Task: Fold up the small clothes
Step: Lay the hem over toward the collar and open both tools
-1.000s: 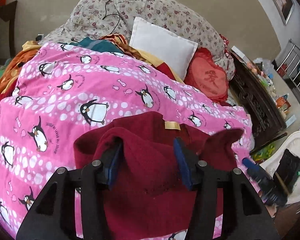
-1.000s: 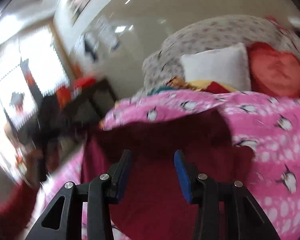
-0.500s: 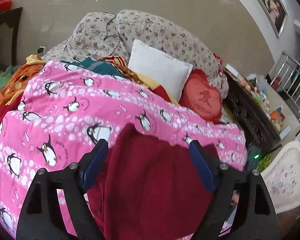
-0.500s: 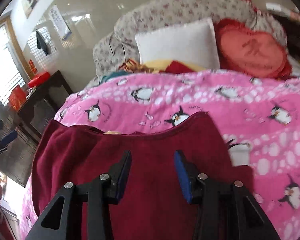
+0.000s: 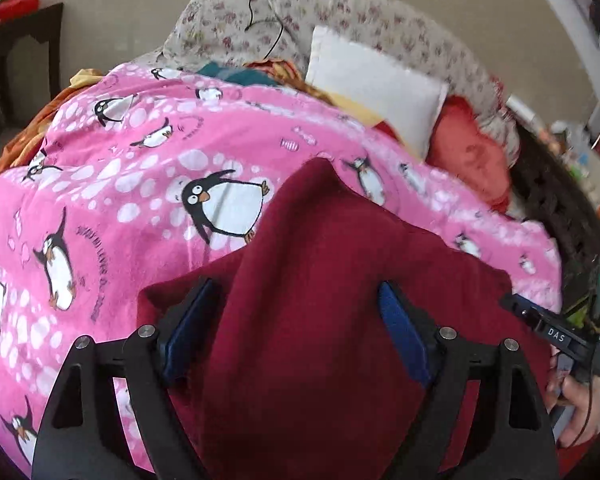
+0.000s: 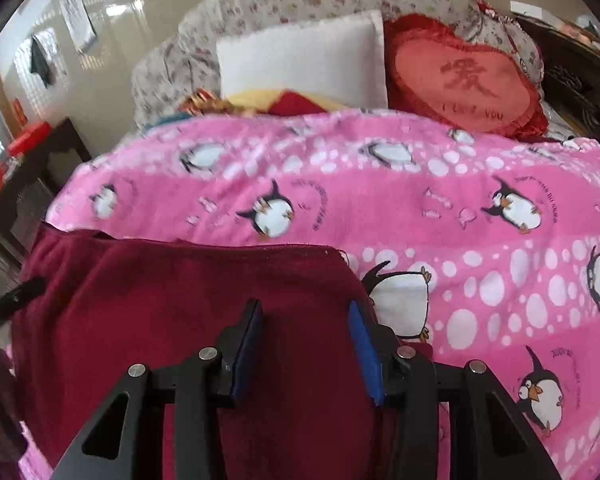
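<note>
A dark red garment lies on the pink penguin blanket. In the left wrist view my left gripper is wide open just above the garment's near part, its blue pads on either side of a raised fold. In the right wrist view the garment lies flat with a straight hem at its far edge. My right gripper is open over its right side, with cloth between the pads but not pinched. The right gripper also shows in the left wrist view at the garment's right edge.
A white pillow, a red heart cushion and a floral cushion sit at the back. Other clothes are piled at the blanket's left. Dark wooden furniture stands to the right, and a dark table to the left.
My left gripper opened wide and let go of the bunched cloth. The garment now lies spread flatter on the blanket. The right view swung from the room toward the bed and steadied.
</note>
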### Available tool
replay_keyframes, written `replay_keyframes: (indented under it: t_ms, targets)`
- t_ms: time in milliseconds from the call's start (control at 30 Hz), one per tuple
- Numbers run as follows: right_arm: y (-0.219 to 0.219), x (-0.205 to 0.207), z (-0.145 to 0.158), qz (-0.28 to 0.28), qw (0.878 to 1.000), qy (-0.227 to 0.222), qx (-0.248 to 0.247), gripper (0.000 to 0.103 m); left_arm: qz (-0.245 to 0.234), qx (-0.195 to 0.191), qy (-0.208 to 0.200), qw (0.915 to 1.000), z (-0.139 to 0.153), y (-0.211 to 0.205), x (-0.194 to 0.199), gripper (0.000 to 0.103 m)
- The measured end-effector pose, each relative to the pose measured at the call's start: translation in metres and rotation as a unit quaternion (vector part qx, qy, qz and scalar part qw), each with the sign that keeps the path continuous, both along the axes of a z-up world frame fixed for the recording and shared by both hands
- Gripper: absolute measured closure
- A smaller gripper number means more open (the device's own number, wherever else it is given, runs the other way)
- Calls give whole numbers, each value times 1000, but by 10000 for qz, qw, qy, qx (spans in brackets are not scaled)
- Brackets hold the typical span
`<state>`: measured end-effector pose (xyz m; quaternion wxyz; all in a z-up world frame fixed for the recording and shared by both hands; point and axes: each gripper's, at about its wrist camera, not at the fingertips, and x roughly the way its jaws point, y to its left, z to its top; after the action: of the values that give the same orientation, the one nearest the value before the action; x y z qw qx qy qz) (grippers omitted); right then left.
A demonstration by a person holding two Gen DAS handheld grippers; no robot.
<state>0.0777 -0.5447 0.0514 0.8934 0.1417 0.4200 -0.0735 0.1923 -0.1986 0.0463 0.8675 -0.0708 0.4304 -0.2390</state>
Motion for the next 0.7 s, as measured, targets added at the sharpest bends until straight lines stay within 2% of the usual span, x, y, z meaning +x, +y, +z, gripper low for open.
replay_keyframes:
  t_ms: [100,167,233,300,467,567,600,633,667,700]
  targets:
    - [1,-37,19,169,9993,-324,109,59,-178,-71,59,9998,10,15,-22,20]
    - [1,-73,29,320,9982,-472,165,54,-317,-204,-29,9993,21,31,-48,20]
    - [1,-108,33,420,9973,-548,236,43,-527,-398,-72,9978,26,49,-75,20]
    - [3,-138,31,408,9975,-531,237,43,-569,-472,-90,9972,26,63,-95,20]
    - [14,-189,15,588,9949,-607,550,43,-416,-539,213,9975,-2,85,-136,20]
    - [25,-193,0,686,9943,-544,612,43,-347,-532,383,9972,-24,84,-143,20]
    - [27,-191,-6,703,9940,-504,671,46,-338,-532,401,9972,-28,82,-143,20]
    - [31,-188,-13,768,9930,-472,768,65,-340,-495,367,9975,-33,80,-143,20]
    - [34,-186,-18,859,9919,-467,814,73,-330,-379,301,9983,-36,78,-143,20]
    - [37,-183,-20,906,9922,-448,731,80,-340,-177,229,9990,-39,74,-142,27]
